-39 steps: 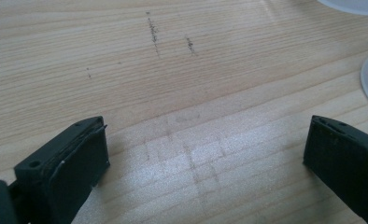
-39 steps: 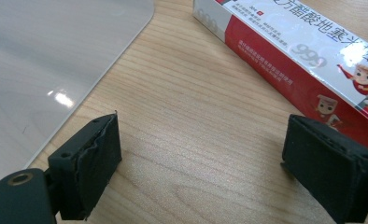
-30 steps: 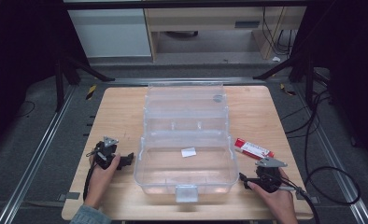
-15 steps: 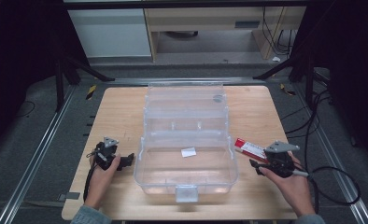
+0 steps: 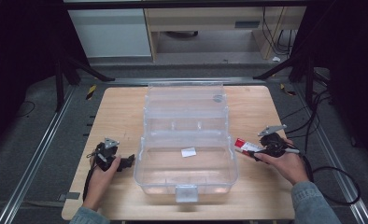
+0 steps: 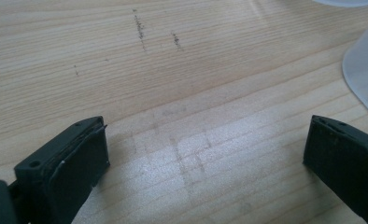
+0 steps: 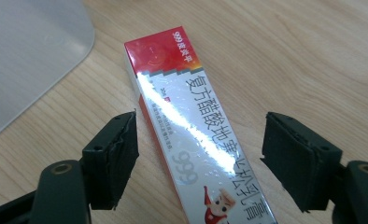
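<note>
This looks like a lab or recording rig rather than a home — a bare wooden table (image 5: 126, 112) stands on grey flooring between metal floor rails (image 5: 37, 154) and black stand legs (image 5: 86, 70). Cables (image 5: 278, 42) trail near plain cabinets (image 5: 109, 32) behind — the surroundings are dark.

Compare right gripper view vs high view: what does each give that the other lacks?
Right gripper view: the printed lettering on the red-and-white box, and the open jaws of the right gripper straddling it, a gap on each side.

High view: the open clear plastic case with a small white label inside, the left gripper beside it, both hands, the whole table.

Both: the box lying flat on the wood next to the case's right side, right gripper at it.
</note>
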`<state>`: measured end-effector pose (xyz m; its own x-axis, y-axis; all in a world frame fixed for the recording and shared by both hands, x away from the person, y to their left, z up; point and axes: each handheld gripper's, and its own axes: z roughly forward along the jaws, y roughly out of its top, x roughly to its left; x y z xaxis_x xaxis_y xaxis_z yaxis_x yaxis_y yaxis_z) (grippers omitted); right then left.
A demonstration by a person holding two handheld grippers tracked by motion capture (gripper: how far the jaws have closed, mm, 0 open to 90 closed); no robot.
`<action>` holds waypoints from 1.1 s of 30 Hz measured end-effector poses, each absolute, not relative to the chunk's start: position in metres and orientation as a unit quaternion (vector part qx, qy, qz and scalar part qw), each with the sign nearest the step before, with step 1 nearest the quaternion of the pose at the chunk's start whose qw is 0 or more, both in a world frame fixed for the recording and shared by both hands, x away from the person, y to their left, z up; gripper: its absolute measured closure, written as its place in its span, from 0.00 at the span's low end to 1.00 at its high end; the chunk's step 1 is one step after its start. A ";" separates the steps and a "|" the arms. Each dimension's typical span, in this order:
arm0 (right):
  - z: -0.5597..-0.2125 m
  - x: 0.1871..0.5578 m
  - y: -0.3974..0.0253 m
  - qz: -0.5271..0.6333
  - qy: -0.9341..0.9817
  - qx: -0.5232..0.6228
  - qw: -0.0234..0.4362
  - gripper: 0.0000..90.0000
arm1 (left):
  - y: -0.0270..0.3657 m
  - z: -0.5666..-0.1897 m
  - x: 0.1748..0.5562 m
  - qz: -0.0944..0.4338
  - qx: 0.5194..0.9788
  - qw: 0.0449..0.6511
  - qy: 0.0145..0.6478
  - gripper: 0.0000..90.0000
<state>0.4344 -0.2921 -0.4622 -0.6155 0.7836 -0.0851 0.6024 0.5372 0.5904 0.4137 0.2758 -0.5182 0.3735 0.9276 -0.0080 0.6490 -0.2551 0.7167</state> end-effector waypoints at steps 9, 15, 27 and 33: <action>-0.469 0.437 -0.295 0.249 0.869 0.397 0.161 0.39 | 0.276 -0.518 0.409 0.213 0.766 0.325 0.512 0.00; -0.471 0.428 -0.304 0.249 0.869 0.397 0.158 0.48 | 0.276 -0.518 0.408 0.213 0.766 0.325 0.511 0.00; -0.470 0.379 -0.301 0.231 0.854 0.438 0.159 0.55 | 0.276 -0.518 0.408 0.213 0.767 0.326 0.511 0.00; -0.465 0.363 -0.298 0.234 0.849 0.447 0.159 0.53 | 0.276 -0.518 0.408 0.213 0.768 0.326 0.509 0.00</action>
